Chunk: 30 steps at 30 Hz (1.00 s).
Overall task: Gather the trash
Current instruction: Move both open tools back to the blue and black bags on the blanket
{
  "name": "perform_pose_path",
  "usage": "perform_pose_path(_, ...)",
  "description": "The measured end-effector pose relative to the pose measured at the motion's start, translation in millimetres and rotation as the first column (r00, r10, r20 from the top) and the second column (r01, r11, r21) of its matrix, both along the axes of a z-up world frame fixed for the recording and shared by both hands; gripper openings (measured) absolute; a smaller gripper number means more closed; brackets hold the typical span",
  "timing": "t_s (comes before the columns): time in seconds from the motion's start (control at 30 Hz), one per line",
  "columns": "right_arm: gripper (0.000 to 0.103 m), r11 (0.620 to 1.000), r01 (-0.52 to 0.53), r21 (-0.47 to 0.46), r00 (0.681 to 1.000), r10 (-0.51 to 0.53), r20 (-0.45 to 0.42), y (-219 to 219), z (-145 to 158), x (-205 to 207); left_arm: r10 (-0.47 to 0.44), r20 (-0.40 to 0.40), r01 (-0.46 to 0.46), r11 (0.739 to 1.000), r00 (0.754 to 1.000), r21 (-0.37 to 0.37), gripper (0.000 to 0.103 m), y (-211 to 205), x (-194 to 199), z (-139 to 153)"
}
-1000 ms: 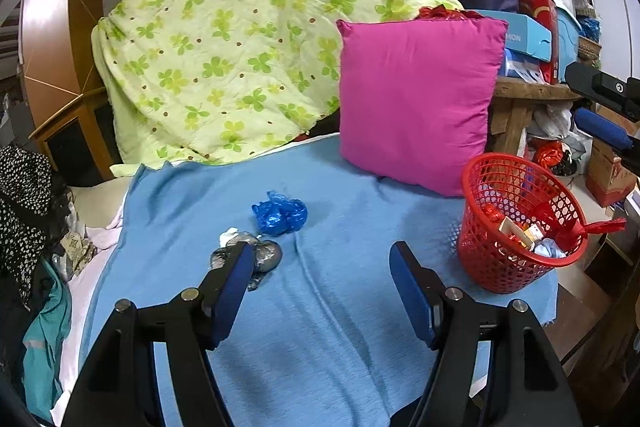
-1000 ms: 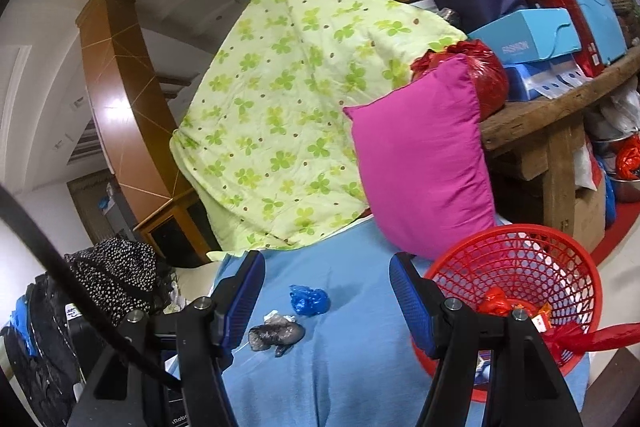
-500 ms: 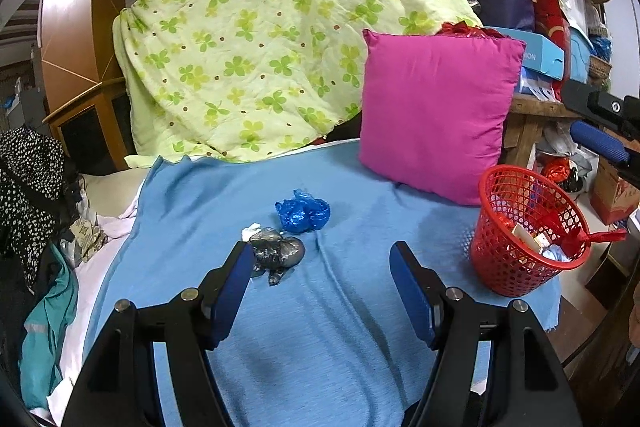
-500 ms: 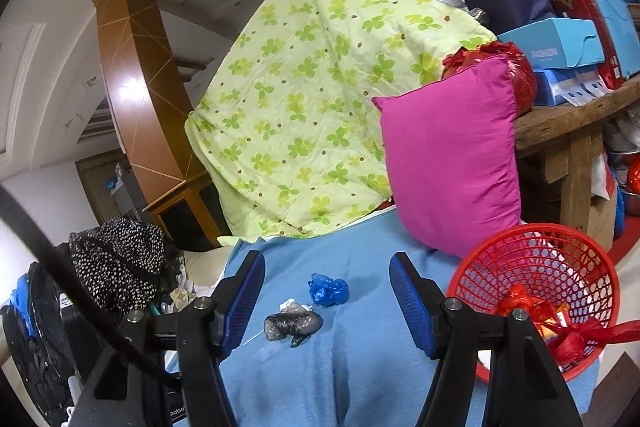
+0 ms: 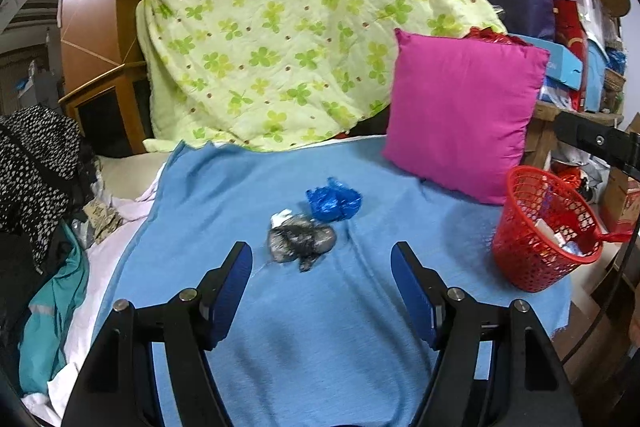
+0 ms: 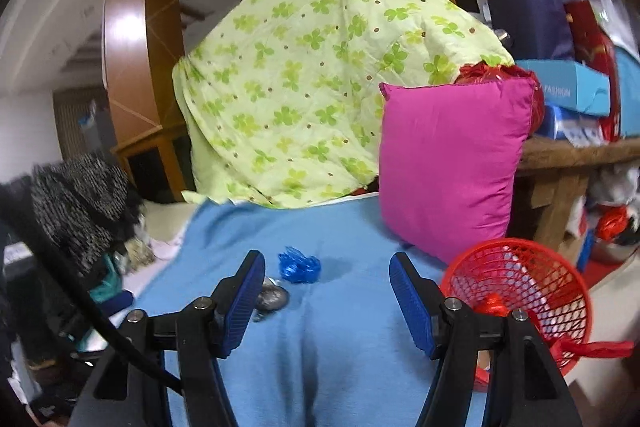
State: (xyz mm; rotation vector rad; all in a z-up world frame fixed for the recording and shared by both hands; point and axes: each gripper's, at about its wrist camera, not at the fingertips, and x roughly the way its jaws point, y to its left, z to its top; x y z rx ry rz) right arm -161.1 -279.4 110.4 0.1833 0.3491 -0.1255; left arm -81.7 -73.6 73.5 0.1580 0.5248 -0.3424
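While both claws, the left gripper (image 5: 322, 267) and right gripper (image 6: 326, 277), gape wide and hold nothing, two trash pieces lie mid-way across the blue blanket (image 5: 320, 347): one crumpled blue plastic wrapper (image 5: 334, 202) touching one grey crumpled bag (image 5: 301, 242). One red mesh plastic basket (image 5: 540, 239) sits at its right edge.

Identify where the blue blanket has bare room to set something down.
Bare blue blanket lies near the left gripper, before the grey wrapper and blue wrapper. Another patch separates those from the red basket. The pink pillow crowds the back.
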Motion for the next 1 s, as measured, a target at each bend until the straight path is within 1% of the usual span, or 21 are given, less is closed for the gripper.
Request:
perform_pose_path(0.2, 0.069, 0.999, 0.012, -0.045, 1.0, -0.013, -0.028, 10, -2, 4, 0.033, -0.007, -0.033, 0.999, 0.999, 0.008, 0.073, 9, 2, -2)
perform_pose_path(0.43, 0.069, 0.995, 0.031, -0.092, 0.998, -0.035, -0.047, 14, -3, 4, 0.03, -0.01, -0.03, 0.999, 0.999, 0.016, 0.073, 8, 0, -2)
perform_pose_path(0.73, 0.069, 0.994, 0.035, -0.108, 0.998, -0.04, -0.044, 13, -2, 1, 0.026, -0.013, -0.025, 0.999, 1.0, 0.026, 0.073, 2, -2, -3)
perform_pose_path(1.0, 0.069, 0.992, 0.034, -0.119, 0.998, -0.041, -0.056, 14, -2, 3, 0.029, -0.024, -0.028, 0.999, 0.999, 0.022, 0.073, 2, -1, -7)
